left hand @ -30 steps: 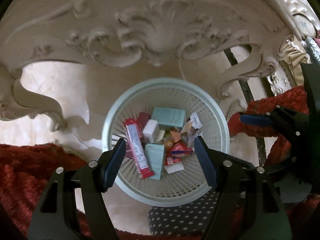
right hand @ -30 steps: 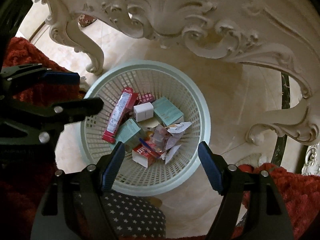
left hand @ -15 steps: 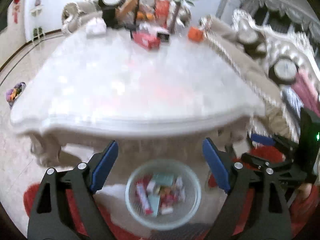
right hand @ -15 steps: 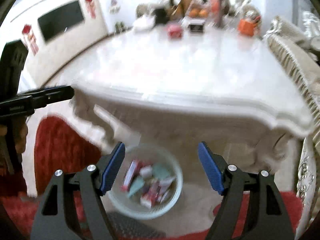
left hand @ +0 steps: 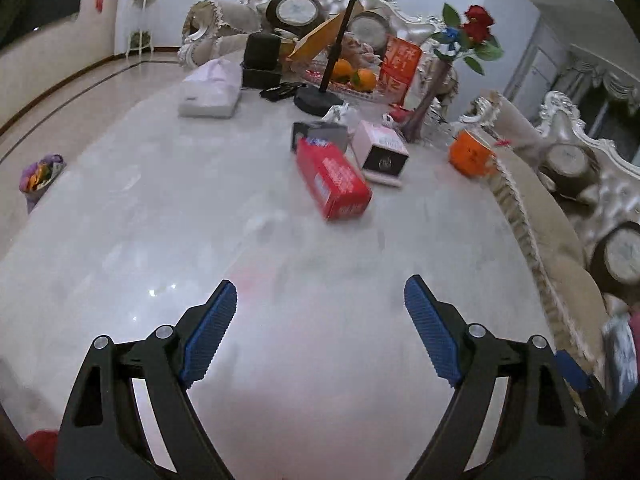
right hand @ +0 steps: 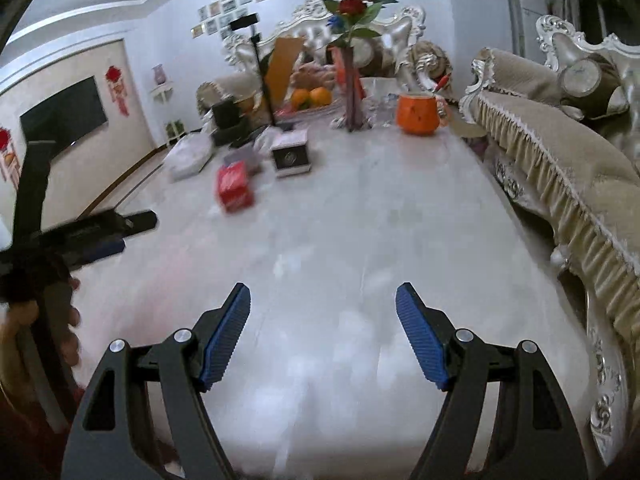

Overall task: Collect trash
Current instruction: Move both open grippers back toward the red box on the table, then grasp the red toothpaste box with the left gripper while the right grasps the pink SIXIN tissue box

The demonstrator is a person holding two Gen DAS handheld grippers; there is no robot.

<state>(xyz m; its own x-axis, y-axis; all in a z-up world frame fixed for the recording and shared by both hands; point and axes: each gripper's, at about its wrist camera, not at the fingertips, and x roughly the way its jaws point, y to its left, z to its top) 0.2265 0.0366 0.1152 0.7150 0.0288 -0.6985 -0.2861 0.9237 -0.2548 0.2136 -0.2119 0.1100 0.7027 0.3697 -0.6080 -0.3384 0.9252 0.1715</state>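
Observation:
A red box (left hand: 334, 178) lies on the white marble table (left hand: 200, 240), past the middle; it also shows in the right wrist view (right hand: 235, 187). Behind it stand a dark box (left hand: 320, 134) and a pink-and-black box (left hand: 382, 150), the latter also in the right wrist view (right hand: 291, 155). My left gripper (left hand: 320, 308) is open and empty above the near part of the table. My right gripper (right hand: 323, 312) is open and empty, to the right of the left one (right hand: 100, 232). The trash basket is out of view.
At the far end stand a white tissue pack (left hand: 210, 90), a black stand (left hand: 318, 100), oranges (left hand: 354, 74), a vase of roses (left hand: 430, 92) and an orange mug (left hand: 472, 154). A fringed sofa (right hand: 560, 152) runs along the table's right edge.
Both grippers have tilted up from the basket of trash under the table to the table top. Both stay open and empty.

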